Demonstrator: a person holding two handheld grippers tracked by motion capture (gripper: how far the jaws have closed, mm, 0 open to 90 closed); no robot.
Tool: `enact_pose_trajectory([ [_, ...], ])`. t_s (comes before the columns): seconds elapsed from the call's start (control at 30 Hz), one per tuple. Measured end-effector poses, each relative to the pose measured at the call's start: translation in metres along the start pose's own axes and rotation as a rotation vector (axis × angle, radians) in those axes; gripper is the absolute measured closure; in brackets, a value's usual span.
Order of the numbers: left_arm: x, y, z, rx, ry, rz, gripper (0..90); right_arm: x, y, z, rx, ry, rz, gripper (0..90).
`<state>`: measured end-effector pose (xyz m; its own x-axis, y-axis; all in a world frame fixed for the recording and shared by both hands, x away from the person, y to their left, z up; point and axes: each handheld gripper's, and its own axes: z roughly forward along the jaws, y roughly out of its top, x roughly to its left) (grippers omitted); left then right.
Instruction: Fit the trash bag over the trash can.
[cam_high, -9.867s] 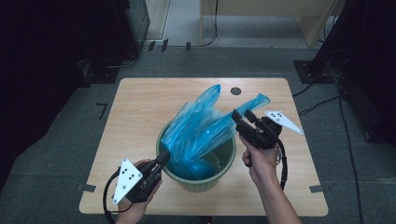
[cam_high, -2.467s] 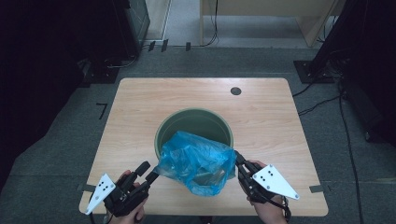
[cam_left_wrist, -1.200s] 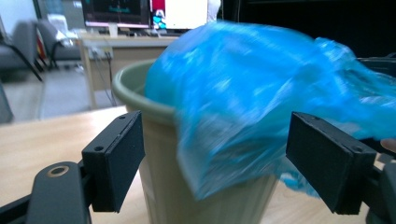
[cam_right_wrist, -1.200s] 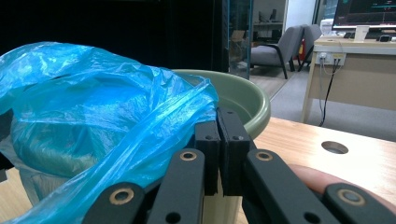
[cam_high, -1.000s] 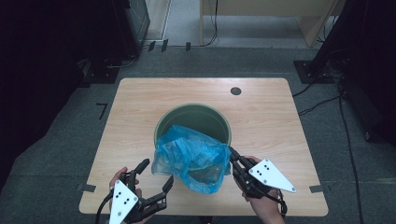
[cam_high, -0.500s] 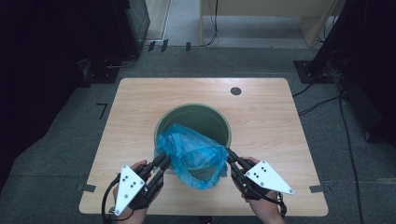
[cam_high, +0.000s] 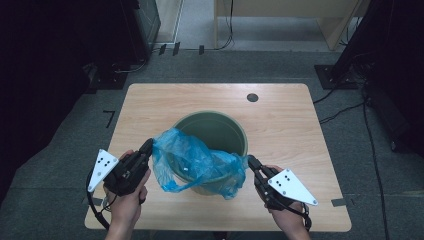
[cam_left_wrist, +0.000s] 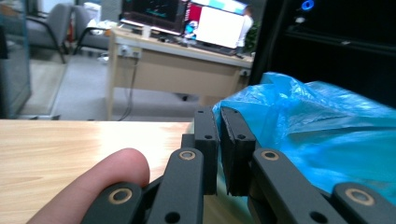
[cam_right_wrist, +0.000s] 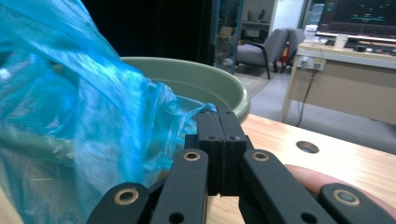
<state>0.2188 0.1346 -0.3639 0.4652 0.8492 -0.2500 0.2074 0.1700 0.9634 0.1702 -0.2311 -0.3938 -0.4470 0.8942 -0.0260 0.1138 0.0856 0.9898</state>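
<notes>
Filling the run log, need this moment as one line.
left hand-held gripper: shut on blue plastic bag | right hand-held gripper: shut on bag | bag: draped over near rim of green bin

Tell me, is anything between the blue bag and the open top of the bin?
Nothing visible. The bag already drapes over the near rim of the bin, held at each side by the left gripper and the right gripper. The bin's far half is open.

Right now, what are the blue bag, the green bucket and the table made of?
The blue bag looks like thin plastic film: see-through, shiny and crumpled. The green bucket seems to be hard plastic with a smooth, dull, rounded rim, though painted metal is possible. The table looks like pale wood with visible grain, perhaps only a wood-look surface.
</notes>
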Motion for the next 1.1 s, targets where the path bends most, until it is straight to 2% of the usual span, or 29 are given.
enact_pose_trajectory([
  [0.07, 0.009, -0.003, 0.007, 0.016, 0.012, -0.024, 85.5, -0.002, -0.001, 0.001, 0.007, -0.013, -0.004, 90.0],
  [0.17, 0.024, -0.01, 0.018, 0.054, 0.032, -0.073, 86.0, -0.006, -0.007, 0.006, 0.052, -0.019, 0.001, 90.0],
  [0.23, 0.031, -0.016, 0.026, 0.081, 0.022, -0.113, 85.5, -0.007, -0.012, 0.009, 0.077, -0.016, 0.015, 90.0],
  [0.27, 0.034, -0.019, 0.029, 0.098, 0.021, -0.12, 85.6, -0.008, -0.015, 0.012, 0.097, -0.018, 0.018, 90.0],
  [0.33, 0.036, -0.024, 0.035, 0.124, 0.008, -0.139, 85.6, -0.009, -0.02, 0.015, 0.121, -0.014, 0.027, 90.0],
  [0.43, 0.034, -0.03, 0.039, 0.136, -0.012, -0.142, 85.7, -0.01, -0.025, 0.019, 0.139, -0.001, 0.04, 90.0],
  [0.47, 0.033, -0.031, 0.039, 0.136, -0.014, -0.142, 85.7, -0.011, -0.025, 0.019, 0.138, 0.009, 0.049, 86.1],
  [0.57, 0.033, -0.032, 0.038, 0.132, -0.018, -0.151, 85.5, -0.019, -0.025, 0.017, 0.112, 0.034, 0.073, 72.1],
  [0.63, 0.034, -0.03, 0.036, 0.12, -0.019, -0.162, 85.2, -0.028, -0.026, 0.012, 0.076, 0.067, 0.106, 67.6],
  [0.7, 0.035, -0.028, 0.033, 0.106, -0.026, -0.166, 85.1, -0.037, -0.027, 0.008, 0.043, 0.093, 0.116, 64.7],
  [0.8, 0.034, -0.025, 0.03, 0.087, -0.029, -0.167, 85.0, -0.048, -0.03, -0.001, -0.014, 0.138, 0.113, 59.9],
  [0.93, 0.033, -0.021, 0.027, 0.063, -0.035, -0.186, 85.3, -0.06, -0.034, -0.008, -0.061, 0.177, 0.08, 52.6],
  [1.03, 0.031, -0.019, 0.026, 0.051, -0.04, -0.184, 85.1, -0.066, -0.037, -0.012, -0.086, 0.2, 0.09, 49.4],
  [1.1, 0.03, -0.018, 0.024, 0.036, -0.054, -0.182, 80.8, -0.069, -0.037, -0.014, -0.096, 0.213, 0.103, 47.4],
])
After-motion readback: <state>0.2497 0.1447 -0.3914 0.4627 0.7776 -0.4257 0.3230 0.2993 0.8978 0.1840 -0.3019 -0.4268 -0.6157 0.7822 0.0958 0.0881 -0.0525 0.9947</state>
